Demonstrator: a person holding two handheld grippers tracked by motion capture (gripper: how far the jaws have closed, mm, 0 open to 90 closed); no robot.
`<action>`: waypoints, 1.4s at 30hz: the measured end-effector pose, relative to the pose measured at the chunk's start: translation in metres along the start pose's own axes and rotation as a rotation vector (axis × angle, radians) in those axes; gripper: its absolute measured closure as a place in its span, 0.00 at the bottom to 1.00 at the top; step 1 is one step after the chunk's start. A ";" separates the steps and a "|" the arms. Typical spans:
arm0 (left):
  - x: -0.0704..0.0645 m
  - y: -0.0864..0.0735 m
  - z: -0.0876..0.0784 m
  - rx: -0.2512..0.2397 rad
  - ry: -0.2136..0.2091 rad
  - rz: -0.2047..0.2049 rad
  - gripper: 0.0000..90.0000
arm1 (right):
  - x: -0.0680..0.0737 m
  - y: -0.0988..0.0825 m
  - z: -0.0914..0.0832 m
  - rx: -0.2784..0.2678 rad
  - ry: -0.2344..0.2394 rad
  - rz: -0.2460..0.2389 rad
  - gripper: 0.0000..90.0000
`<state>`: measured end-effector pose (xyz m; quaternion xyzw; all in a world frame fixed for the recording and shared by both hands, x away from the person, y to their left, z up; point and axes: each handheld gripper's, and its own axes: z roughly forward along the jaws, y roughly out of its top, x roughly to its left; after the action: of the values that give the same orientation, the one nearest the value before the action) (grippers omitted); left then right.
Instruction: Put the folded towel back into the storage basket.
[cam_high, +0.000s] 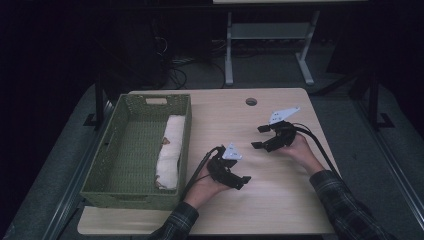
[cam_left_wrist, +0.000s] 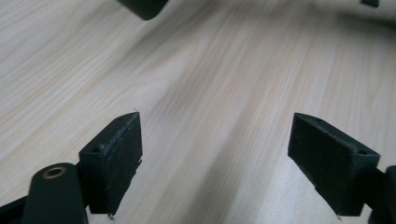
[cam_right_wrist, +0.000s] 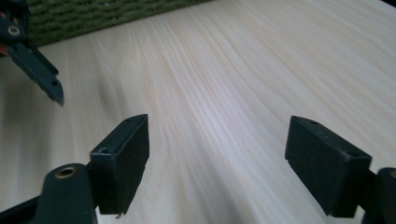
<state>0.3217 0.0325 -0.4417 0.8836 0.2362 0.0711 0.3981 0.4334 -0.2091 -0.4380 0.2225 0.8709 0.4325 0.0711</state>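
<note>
Both hands rest low over the light wooden table (cam_high: 280, 200). My left gripper (cam_high: 242, 181) sits near the table's middle front, jaws pointing right, open with bare wood between the pads (cam_left_wrist: 116, 158). My right gripper (cam_high: 259, 137) is farther back and to the right, jaws pointing left, also open and empty (cam_right_wrist: 217, 163). A green woven basket (cam_high: 100, 172) stands at the table's left; a rolled white towel (cam_high: 169, 150) lies along its right inner wall. In the right gripper view the left gripper's jaw tip shows at the upper left, with the basket's wall (cam_right_wrist: 93, 18) behind it.
A round cable hole (cam_high: 251, 101) is in the table's back edge. Cables trail from both grippers toward the person. Beyond the table stand a white desk frame (cam_high: 270, 45) and dark floor clutter.
</note>
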 end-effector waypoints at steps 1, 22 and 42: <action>-0.001 -0.001 0.002 0.001 0.001 0.004 0.17 | 0.000 -0.004 0.000 0.001 -0.004 0.002 0.22; -0.001 -0.023 0.025 0.022 0.031 0.032 0.14 | 0.006 -0.068 -0.015 0.053 -0.145 0.072 0.15; -0.001 -0.025 0.028 0.031 0.027 0.059 0.13 | 0.007 -0.067 -0.011 0.091 -0.136 0.070 0.12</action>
<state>0.3204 0.0283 -0.4789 0.8952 0.2166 0.0910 0.3787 0.4020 -0.2486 -0.4833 0.2847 0.8745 0.3784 0.1047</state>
